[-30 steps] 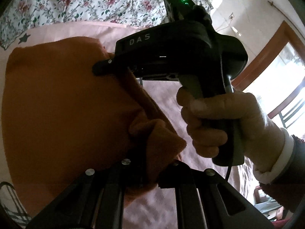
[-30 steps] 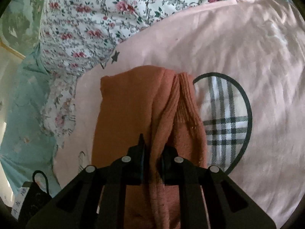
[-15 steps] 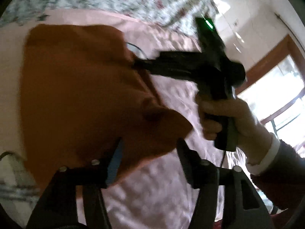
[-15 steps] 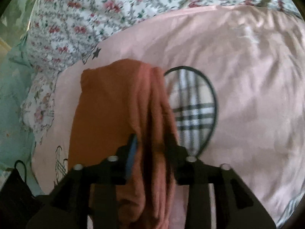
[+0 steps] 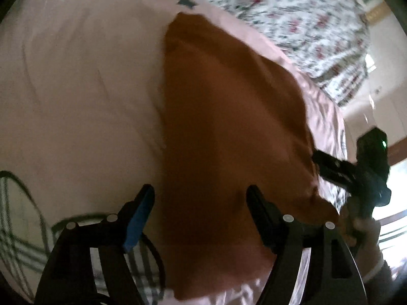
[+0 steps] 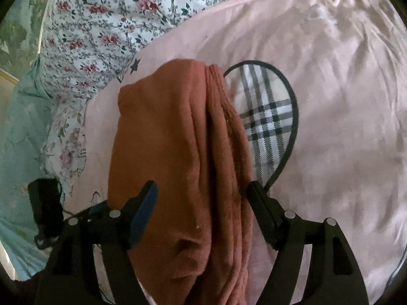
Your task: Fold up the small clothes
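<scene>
- The rust-orange garment (image 6: 178,152) lies folded lengthwise on the pink bed sheet (image 6: 330,101), partly over its plaid patch (image 6: 267,117)
- Left hand-held gripper (image 5: 201,218) and right hand-held gripper (image 6: 203,213) are opening, straddling the cloth, pads not pressing it
- Risk: a pad may snag the knit on withdrawal and spoil the fold
- Left view is blurred; the garment's near end is cut off

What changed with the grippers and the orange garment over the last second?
Both grippers let go. The left gripper and right gripper, each pinching a fold of the orange garment a second ago, now have jaws opening, pads clear of the cloth. The left view swung round, so the right gripper sits at its far right edge. The garment stays folded on the pink sheet, beside the plaid patch.
</scene>
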`<move>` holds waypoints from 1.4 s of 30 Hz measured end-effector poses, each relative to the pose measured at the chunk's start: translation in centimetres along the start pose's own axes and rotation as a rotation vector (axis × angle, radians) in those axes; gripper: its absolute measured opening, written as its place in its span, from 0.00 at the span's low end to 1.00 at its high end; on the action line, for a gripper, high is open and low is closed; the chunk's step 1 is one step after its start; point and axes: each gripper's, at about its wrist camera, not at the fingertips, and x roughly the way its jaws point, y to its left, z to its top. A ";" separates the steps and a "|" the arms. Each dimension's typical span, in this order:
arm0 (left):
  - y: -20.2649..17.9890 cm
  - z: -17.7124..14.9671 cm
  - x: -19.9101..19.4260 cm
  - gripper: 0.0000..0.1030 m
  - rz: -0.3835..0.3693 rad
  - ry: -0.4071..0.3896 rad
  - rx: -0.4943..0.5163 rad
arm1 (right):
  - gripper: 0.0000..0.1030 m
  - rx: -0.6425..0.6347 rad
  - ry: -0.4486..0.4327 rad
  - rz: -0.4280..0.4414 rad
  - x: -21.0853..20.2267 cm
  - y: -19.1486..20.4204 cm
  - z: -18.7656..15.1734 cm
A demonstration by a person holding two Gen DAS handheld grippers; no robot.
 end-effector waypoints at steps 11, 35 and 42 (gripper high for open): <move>-0.8 2.9 3.6 0.28 -0.111 0.005 -0.009 | 0.41 0.029 0.106 0.051 3.7 0.1 0.3; 11.6 -3.5 -13.2 0.24 0.036 -0.217 -0.105 | 0.30 -0.150 0.213 0.274 12.5 17.8 -3.5; 12.8 -4.5 -11.5 0.41 0.124 -0.173 -0.132 | 0.43 -0.113 0.220 0.185 13.4 15.8 -4.3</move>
